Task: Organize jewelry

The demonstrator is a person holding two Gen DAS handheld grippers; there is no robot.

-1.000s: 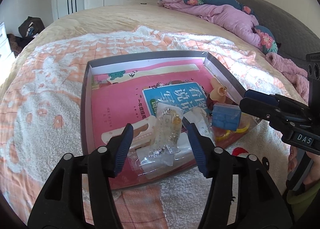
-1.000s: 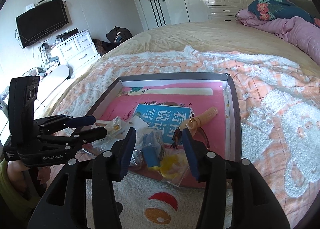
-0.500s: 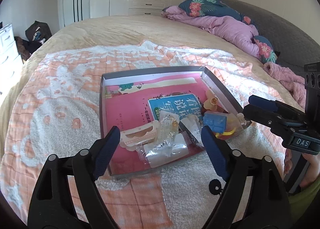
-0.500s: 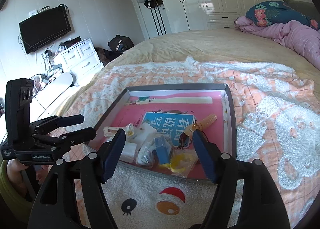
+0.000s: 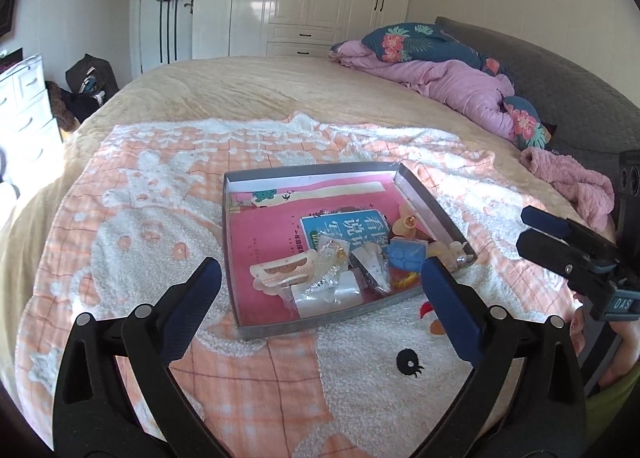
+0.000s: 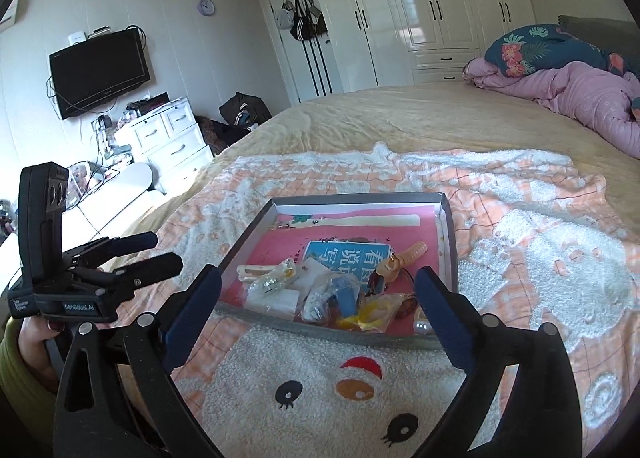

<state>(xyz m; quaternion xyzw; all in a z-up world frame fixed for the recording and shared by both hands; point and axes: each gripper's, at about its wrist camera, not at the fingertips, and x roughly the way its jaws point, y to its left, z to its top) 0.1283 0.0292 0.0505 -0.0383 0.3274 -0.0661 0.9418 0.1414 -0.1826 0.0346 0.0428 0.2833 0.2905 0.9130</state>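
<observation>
A shallow grey tray point(image 5: 304, 327) lined with a pink book lies on the orange-and-white blanket. At its near end sits a pile of jewelry: clear bags point(image 5: 332, 286), a cream hair clip point(image 5: 280, 270), a blue box point(image 5: 406, 254) and a tan comb-like piece point(image 6: 404, 258). My left gripper point(image 5: 320, 274) hovers short of the tray, its jaws opening with nothing between them. My right gripper point(image 6: 318, 282) hangs before the tray's near wall point(image 6: 280, 320), jaws also opening and empty. Each gripper appears in the other's view: the right gripper point(image 5: 530, 228), the left gripper point(image 6: 162, 249).
The tray rests on a wide bed point(image 5: 280, 90). A pink quilt point(image 5: 448, 86) and floral pillows point(image 5: 416, 42) lie at the head. White wardrobes point(image 6: 420, 10), a dresser point(image 6: 168, 138) and a wall TV point(image 6: 100, 70) stand beyond. A person's hand point(image 6: 36, 334) holds the left gripper.
Both grippers have drawn back and up from the tray, which now looks smaller and farther. Their jaws have spread wide apart. The jewelry pile stays in the tray.
</observation>
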